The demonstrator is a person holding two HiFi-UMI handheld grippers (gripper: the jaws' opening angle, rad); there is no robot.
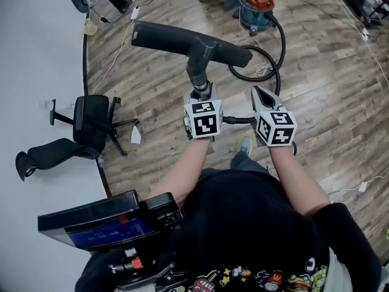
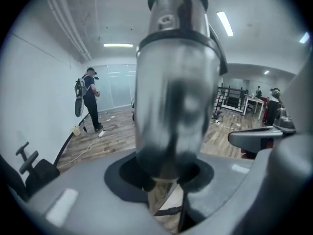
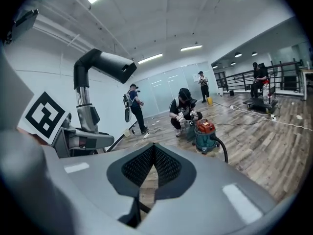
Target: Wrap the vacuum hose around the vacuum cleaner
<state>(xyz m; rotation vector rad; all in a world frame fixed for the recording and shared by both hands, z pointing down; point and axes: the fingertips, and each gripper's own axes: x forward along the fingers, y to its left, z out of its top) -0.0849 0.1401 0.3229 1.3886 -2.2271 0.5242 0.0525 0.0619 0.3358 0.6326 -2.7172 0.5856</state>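
The vacuum wand (image 1: 198, 62) was held upright, clamped in the left gripper's (image 1: 201, 93) fingers. The right gripper's (image 1: 261, 93) fingers were shut together, empty. The vacuum hose (image 1: 283, 41) was left looped on the floor (image 1: 328, 72) beside the vacuum cleaner (image 1: 256, 8).

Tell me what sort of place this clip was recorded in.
Probably a large open office or lab hall. It has a wide wood-plank floor, a tipped-over office chair, and glass partition walls under ceiling strip lights.
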